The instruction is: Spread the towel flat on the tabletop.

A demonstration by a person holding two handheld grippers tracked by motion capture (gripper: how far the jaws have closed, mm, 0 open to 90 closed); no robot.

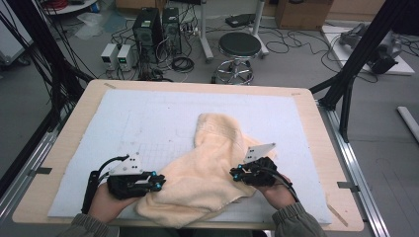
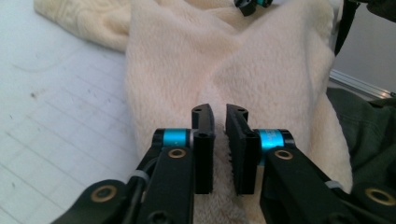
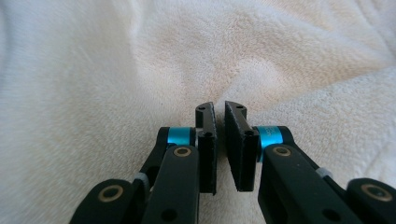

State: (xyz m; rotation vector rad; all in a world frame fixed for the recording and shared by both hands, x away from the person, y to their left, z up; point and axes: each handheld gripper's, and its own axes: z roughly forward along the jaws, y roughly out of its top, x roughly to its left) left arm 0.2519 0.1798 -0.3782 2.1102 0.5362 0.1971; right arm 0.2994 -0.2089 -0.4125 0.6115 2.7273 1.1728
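Step in hand: pinching the cream towel point(image 1: 207, 173), crumpled on the near half of the white mat point(image 1: 148, 113); left gripper point(image 1: 157, 183) and right gripper point(image 1: 235, 173) both clamped on its fabric at opposite sides; next, probably lift and spread apart evenly; table edge point(image 1: 316, 128) unobstructed.

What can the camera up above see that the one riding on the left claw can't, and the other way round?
From the high view: the whole wooden table, both of the person's hands, the right claw pinching the towel's right side, plus a stool and computer towers on the floor beyond. From the left claw view: a close look at the left claw, its jaws nearly together with a fold of pile nipped between them. Both share the cream towel lying on the white gridded mat.
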